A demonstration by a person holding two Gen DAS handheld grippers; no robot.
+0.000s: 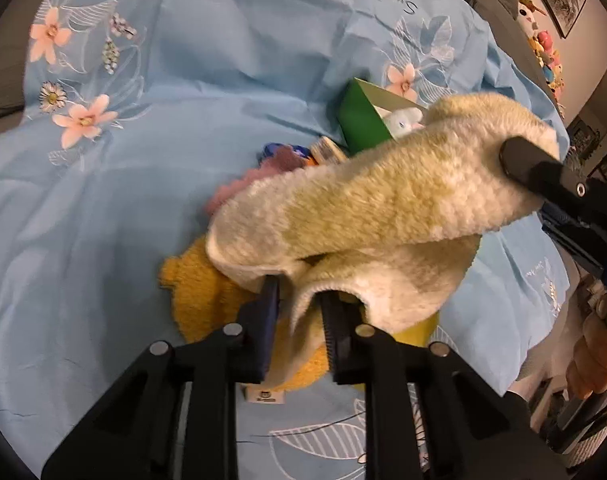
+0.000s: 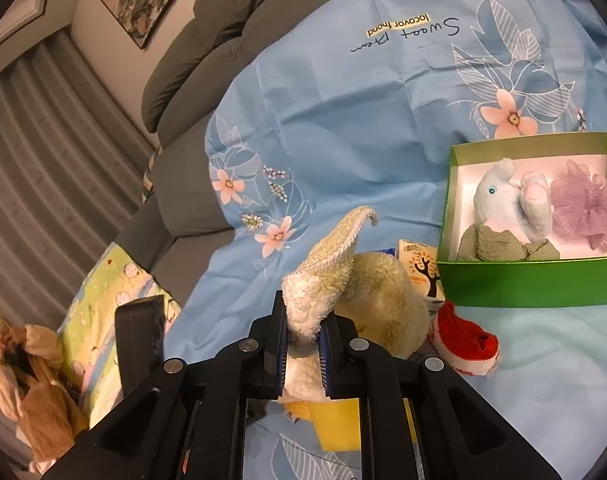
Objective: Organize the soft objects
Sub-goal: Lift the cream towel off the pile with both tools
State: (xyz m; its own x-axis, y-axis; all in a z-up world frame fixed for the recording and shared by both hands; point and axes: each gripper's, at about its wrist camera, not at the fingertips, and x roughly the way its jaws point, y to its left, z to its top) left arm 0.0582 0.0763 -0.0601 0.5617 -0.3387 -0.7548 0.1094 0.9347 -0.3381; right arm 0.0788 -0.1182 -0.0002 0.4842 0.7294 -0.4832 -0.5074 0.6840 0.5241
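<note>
Both grippers hold one fluffy cream-yellow towel (image 1: 383,200) above the blue bedsheet (image 1: 183,120). My left gripper (image 1: 299,292) is shut on the towel's near edge. My right gripper (image 2: 305,320) is shut on the other end of the towel (image 2: 327,280); its finger shows in the left wrist view (image 1: 523,160). A green box (image 2: 535,284) with a white inside stands at the right and holds a light blue plush toy (image 2: 507,204), a purple mesh puff (image 2: 587,208) and a grey-green knit piece (image 2: 491,244). The box also shows in the left wrist view (image 1: 359,120).
An orange fuzzy cloth (image 1: 199,292) and a pink cloth (image 1: 259,176) lie under the towel. A red knit item (image 2: 467,340) and a small printed carton (image 2: 421,268) lie by the box. A yellow object (image 2: 335,424) lies below. A grey sofa back (image 2: 207,40) is behind.
</note>
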